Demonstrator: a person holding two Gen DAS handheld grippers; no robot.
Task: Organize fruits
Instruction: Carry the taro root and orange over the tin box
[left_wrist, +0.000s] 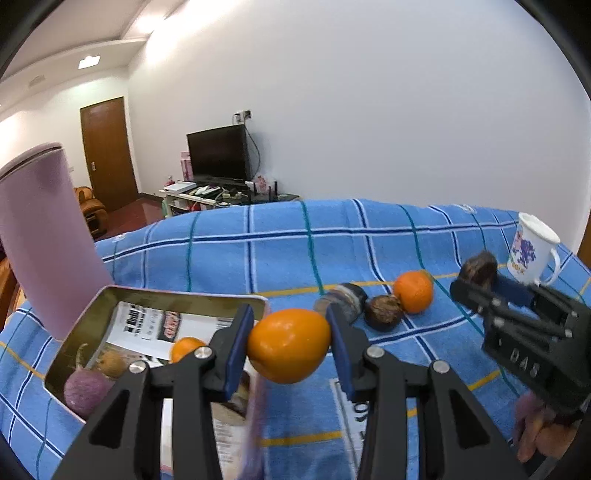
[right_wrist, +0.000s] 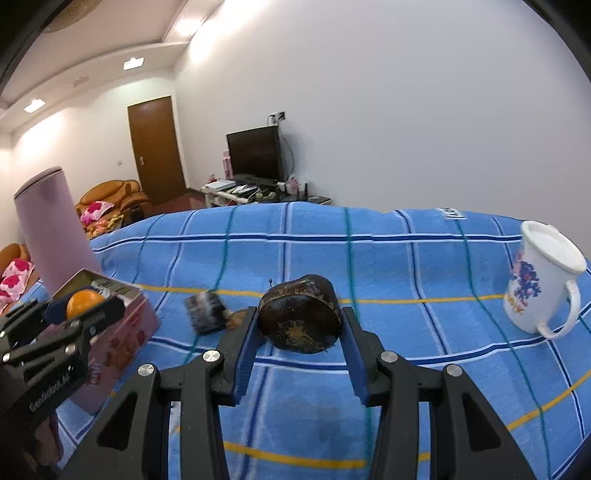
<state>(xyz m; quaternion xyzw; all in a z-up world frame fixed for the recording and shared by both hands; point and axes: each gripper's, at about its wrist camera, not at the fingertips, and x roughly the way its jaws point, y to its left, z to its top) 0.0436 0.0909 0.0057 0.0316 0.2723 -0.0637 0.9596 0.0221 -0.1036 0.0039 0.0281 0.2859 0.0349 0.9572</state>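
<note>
My left gripper (left_wrist: 290, 345) is shut on an orange fruit (left_wrist: 288, 345) and holds it just right of an open metal tin (left_wrist: 92, 317). The tin holds a small orange (left_wrist: 186, 349), a brown fruit (left_wrist: 112, 363) and a purple fruit (left_wrist: 86, 393). My right gripper (right_wrist: 301, 332) is shut on a dark brown fruit (right_wrist: 299, 319) above the blue checked cloth (right_wrist: 406, 266). It shows at the right of the left wrist view (left_wrist: 480, 275). On the cloth lie another orange (left_wrist: 413, 291), a dark brown fruit (left_wrist: 382, 312) and a dark wrapped item (left_wrist: 343, 301).
A tall pink cylinder (left_wrist: 40, 236) stands behind the tin. A white printed mug (right_wrist: 543, 280) stands at the right on the cloth. Printed paper (left_wrist: 354, 406) lies on the cloth under my left gripper. A TV stand and a door are far behind.
</note>
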